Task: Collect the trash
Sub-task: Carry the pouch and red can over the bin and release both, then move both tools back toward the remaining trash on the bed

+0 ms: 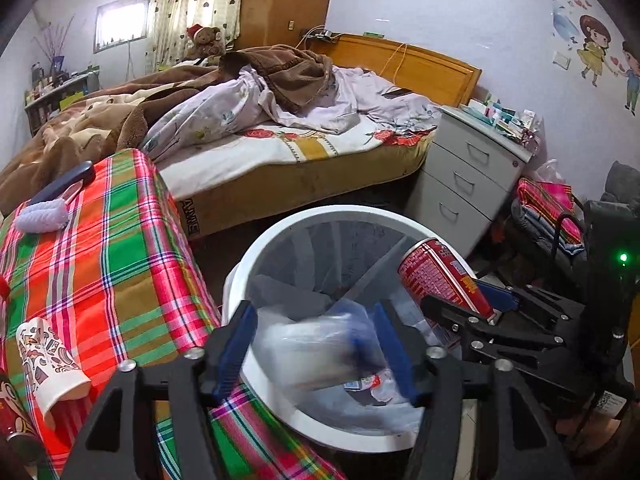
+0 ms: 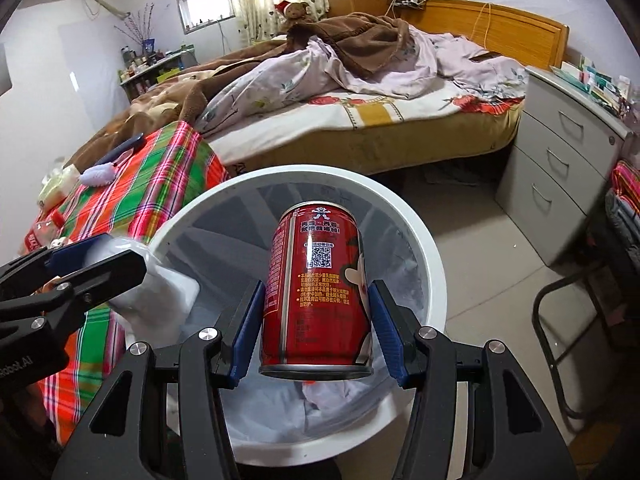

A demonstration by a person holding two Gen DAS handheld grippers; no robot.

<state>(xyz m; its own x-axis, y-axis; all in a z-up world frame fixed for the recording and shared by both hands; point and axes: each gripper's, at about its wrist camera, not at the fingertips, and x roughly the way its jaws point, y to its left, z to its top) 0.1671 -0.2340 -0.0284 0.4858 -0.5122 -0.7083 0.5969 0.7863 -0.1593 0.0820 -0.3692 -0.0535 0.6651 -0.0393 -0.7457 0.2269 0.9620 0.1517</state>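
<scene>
A white bin with a clear liner stands on the floor beside a plaid-covered table. My left gripper hangs over its near rim, jaws apart. A crumpled clear plastic piece sits blurred between them, with a gap to the left pad. In the right wrist view the same left gripper shows at the left with the plastic at its tips. My right gripper is shut on a red drink can held upright over the bin. The can and right gripper also appear tilted over the bin's right rim.
The plaid table carries a patterned paper cup lying on its side and a white brush. A bed lies behind the bin, grey drawers to its right. A black metal chair frame stands on the right floor.
</scene>
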